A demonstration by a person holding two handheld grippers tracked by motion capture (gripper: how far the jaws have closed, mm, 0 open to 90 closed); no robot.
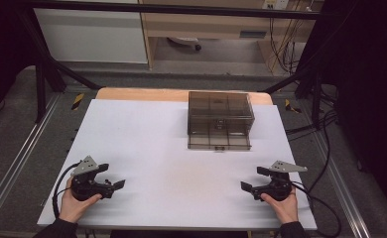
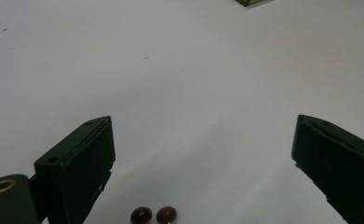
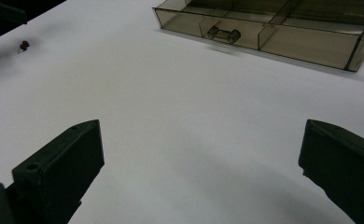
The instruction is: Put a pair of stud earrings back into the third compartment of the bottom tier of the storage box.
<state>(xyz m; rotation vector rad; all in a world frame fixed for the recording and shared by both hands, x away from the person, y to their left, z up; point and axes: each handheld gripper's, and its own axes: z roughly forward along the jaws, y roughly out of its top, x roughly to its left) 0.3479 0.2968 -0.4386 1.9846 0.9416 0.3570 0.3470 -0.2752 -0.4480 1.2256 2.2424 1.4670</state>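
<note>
Two small brown oval beads (image 2: 153, 215) lie side by side between the wide left gripper's (image 2: 203, 154) jaws, their bottoms cut off; the right gripper's (image 3: 201, 158) jaws are wide too.

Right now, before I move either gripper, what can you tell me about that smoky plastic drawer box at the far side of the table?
The drawer box is a low case of smoky, see-through brown plastic standing flat on the white table, right of centre at the far edge. Its lower drawer is pulled out toward the person, split by dividers into compartments that look empty, with a small bar handle on its front. Nothing touches it; both grippers are well short of it.
</note>
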